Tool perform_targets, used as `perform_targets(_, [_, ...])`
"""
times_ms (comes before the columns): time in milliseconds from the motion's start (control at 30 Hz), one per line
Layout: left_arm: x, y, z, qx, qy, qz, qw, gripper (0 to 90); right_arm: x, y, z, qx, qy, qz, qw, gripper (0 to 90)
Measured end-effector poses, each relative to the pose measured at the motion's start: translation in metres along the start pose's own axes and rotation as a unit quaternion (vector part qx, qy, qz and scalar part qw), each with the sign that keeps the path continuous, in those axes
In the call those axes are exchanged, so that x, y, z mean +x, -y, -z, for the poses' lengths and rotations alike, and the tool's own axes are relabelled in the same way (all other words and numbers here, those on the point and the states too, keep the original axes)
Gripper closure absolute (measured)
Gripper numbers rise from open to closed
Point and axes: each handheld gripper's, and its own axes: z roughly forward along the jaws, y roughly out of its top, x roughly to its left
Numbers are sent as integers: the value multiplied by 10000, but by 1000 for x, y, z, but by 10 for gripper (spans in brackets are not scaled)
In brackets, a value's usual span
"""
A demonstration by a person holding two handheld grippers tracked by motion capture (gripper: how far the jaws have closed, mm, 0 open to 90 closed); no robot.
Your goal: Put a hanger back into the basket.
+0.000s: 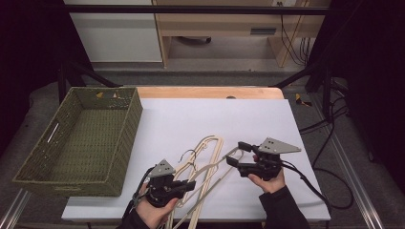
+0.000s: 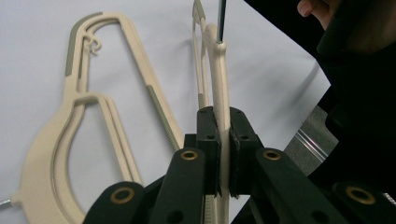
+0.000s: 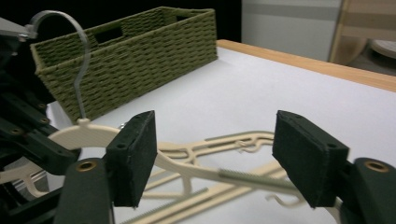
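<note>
- Item under handling: a cream plastic hanger [image 2: 219, 84] with a bent grey metal hook [image 3: 79, 56] and a grey ribbed grip strip along its arm.
- It is lifted off the white table [image 1: 248, 119], near the table's front edge, slightly left of its middle.
- Left gripper [image 1: 188, 185]: fingers [image 2: 208, 140] closed narrow on the hanger's arm, pads pressing both faces of it.
- Right gripper [image 1: 236, 153]: fingers [image 3: 133, 154] stand wide apart; the same hanger's ribbed arm runs between them, with neither pad pressing on it.
- More cream hangers [image 1: 207, 148] of like make lie flat in a loose pile on the table, under and just behind the held one.
- A green woven basket [image 1: 126, 129] stands at the table's left edge, overhanging it.
</note>
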Motion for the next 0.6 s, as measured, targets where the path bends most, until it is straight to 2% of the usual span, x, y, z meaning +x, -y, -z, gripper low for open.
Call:
perform_targets(100, [-1, -7, 7, -76, 46, -141, 9999, 854, -4, 0, 6, -69, 69, -24, 9999, 228])
perform_targets(267, [2, -21, 25, -246, -69, -503, 9984, 853, -13, 2, 19, -137, 275, -117, 9995, 149])
perform_targets(300, [2, -21, 25, -246, -69, -503, 9984, 854, -14, 2, 21, -139, 277, -129, 9994, 143])
perform_targets(333, [5, -26, 30, -290, -123, -640, 9975, 854, -16, 3, 22, -152, 314, -169, 9992, 135])
perform_targets(600, [15, -46, 50, -427, -224, -920, 9946, 855, -24, 7, 32, -118, 509, -238, 9983, 115])
